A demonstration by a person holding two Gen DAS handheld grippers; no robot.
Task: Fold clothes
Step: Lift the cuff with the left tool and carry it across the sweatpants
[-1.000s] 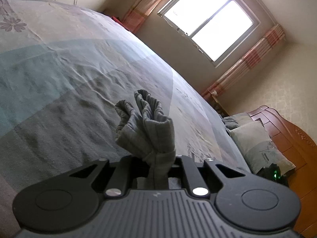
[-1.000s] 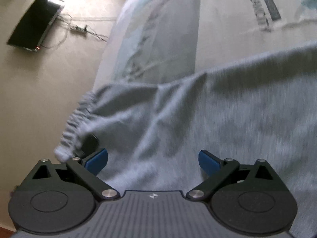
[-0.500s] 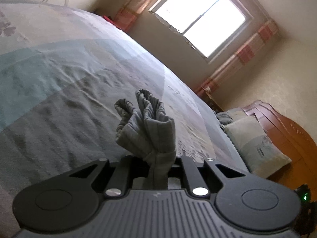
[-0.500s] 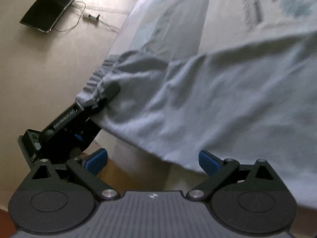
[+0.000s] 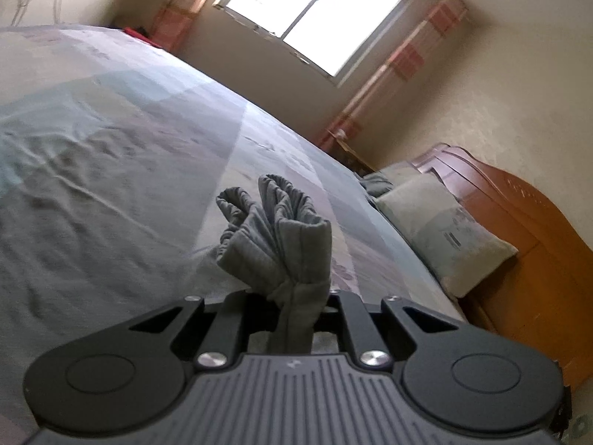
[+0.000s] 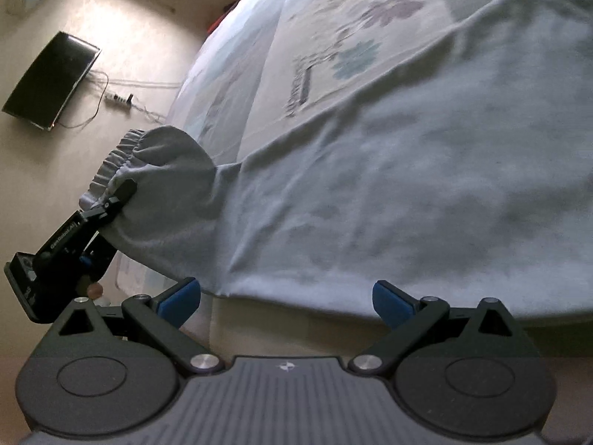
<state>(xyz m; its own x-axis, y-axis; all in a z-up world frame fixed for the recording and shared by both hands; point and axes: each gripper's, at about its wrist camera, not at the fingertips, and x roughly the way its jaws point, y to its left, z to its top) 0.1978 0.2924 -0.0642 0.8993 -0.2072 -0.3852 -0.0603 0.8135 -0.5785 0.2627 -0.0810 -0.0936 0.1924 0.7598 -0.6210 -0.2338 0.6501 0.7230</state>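
The garment [image 6: 389, 185] is soft grey knit with a gathered, ribbed elastic hem [image 5: 281, 222]; it lies spread and faintly creased across the bed [image 6: 296, 37], whose sheet carries a flower print. The left tool [image 5: 296, 307] is clamped on the bunched hem, which rises in ruffled folds above its black arms, lifted off the sheet. The right tool [image 6: 287, 298] stands apart, blue pads [image 6: 179, 296] wide, just beside the garment's near edge, gripping nothing.

Bare bedsheet [image 5: 111, 193] ahead w/ free room; pillow [image 5: 441, 230] & headboard [image 5: 519, 222] blocking far right.
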